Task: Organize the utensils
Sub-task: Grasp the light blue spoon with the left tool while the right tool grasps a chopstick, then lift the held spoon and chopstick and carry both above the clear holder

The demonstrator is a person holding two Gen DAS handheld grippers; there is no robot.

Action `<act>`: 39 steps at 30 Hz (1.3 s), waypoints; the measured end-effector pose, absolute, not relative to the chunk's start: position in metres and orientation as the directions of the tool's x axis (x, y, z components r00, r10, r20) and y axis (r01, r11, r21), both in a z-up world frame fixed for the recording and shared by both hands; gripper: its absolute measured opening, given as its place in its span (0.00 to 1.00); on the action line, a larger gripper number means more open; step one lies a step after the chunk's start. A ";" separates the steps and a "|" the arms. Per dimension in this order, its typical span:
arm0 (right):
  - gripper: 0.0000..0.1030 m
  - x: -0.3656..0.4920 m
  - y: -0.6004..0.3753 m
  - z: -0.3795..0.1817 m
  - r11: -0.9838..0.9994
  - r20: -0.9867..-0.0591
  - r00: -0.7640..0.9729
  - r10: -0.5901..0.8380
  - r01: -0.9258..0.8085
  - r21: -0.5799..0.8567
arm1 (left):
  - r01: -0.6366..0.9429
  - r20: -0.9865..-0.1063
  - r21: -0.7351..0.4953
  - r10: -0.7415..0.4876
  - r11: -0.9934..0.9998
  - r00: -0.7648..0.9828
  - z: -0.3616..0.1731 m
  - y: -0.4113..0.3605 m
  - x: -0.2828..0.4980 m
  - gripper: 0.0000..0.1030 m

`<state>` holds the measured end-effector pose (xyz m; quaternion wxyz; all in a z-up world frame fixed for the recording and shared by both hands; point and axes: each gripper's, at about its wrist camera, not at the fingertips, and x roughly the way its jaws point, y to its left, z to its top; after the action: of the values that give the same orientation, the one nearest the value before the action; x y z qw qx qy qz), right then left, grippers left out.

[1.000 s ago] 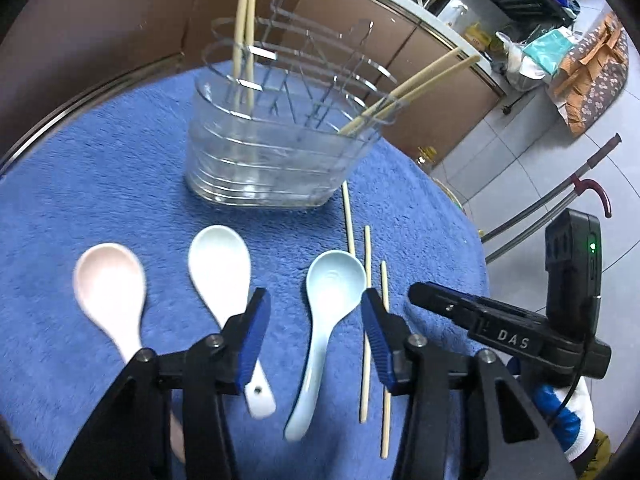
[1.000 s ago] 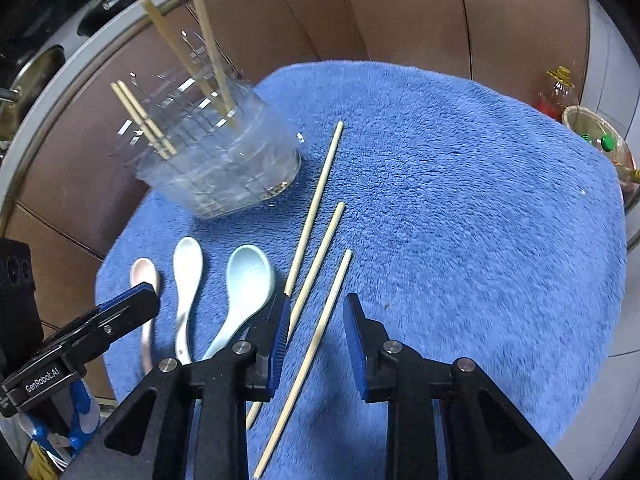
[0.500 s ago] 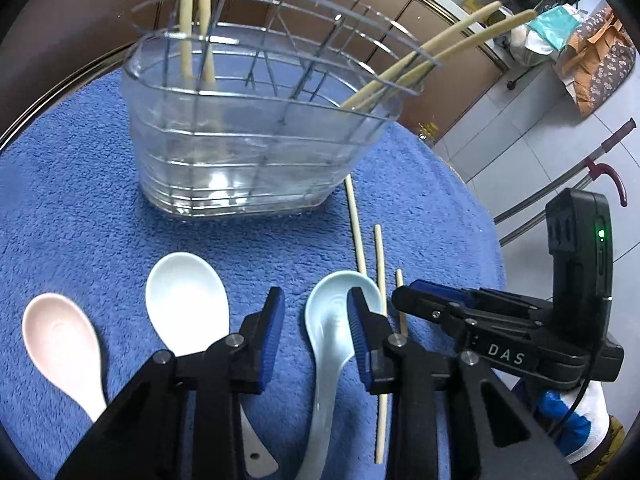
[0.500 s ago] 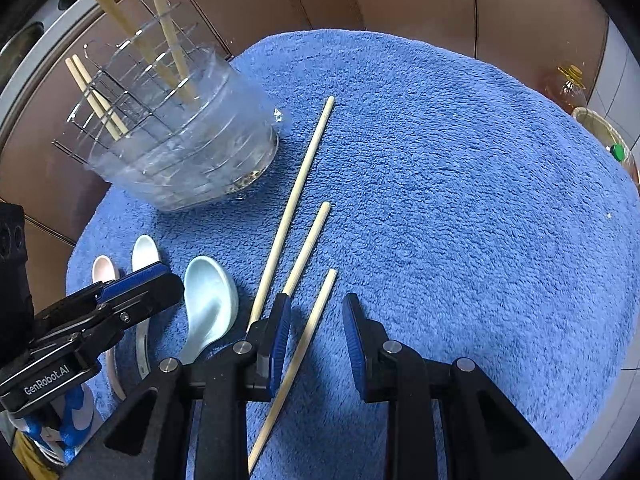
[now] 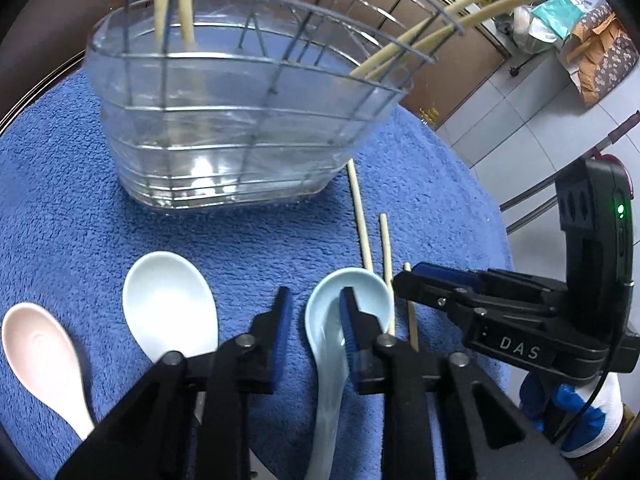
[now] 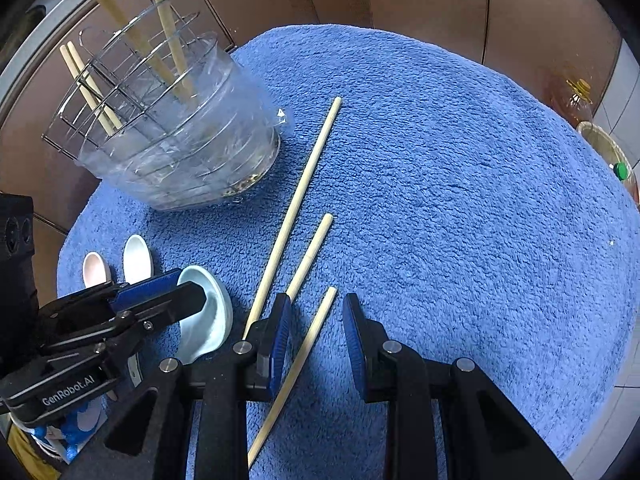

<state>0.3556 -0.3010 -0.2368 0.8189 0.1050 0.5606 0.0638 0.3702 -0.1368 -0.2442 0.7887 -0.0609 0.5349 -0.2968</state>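
A blue terry towel (image 6: 440,184) covers the round table; its pile is nubby and evenly lit, and a metal edge band shows along the table rim beyond the towel. The landmark is the clear plastic utensil holder (image 5: 240,136) with a wire rack set in it, standing upright on the towel. Two pairs of chopsticks lean in the rack, one pair at each end. Just in front of the holder lie three ceramic spoons, bowls toward it: a pink spoon (image 5: 40,356) farthest left, a white spoon (image 5: 172,304) beside it, and a pale blue spoon (image 5: 340,320) nearest the loose chopsticks. Three bare chopsticks rest on the towel to the right of the holder: a long chopstick (image 6: 296,208) whose far tip reaches just beside the holder's base, a middle chopstick (image 6: 310,256), and a near chopstick (image 6: 304,360). The left gripper (image 5: 314,316) is narrowly parted, its right pad sitting over the pale blue spoon's bowl; whether it touches cannot be told. The right gripper (image 6: 316,320) is parted, its jaws straddling the near chopstick without closing on it. Behind the holder run brown cabinet panels; grey floor tiles and scattered bags show beyond the table.
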 end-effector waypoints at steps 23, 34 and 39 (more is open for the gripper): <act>0.11 0.355 -0.249 -0.247 0.996 -0.936 0.341 0.084 -0.055 0.069 | 0.406 -0.788 -0.390 -0.528 0.826 0.316 -0.239 -0.132 0.354 0.03; 0.05 0.305 -0.272 -0.222 0.980 -0.882 0.429 0.196 -0.049 0.193 | 0.412 -0.728 -0.386 -0.547 0.826 0.414 -0.203 -0.103 0.319 0.03; 0.05 0.268 -0.282 -0.193 0.970 -0.818 0.526 0.234 -0.068 0.234 | 0.412 -0.691 -0.362 -0.537 0.836 0.484 -0.176 -0.090 0.294 0.03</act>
<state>0.2679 -0.2820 -0.1934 0.8691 0.0868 0.4791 0.0867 0.2944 -0.0897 -0.1756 0.8582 -0.0735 0.4262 -0.2764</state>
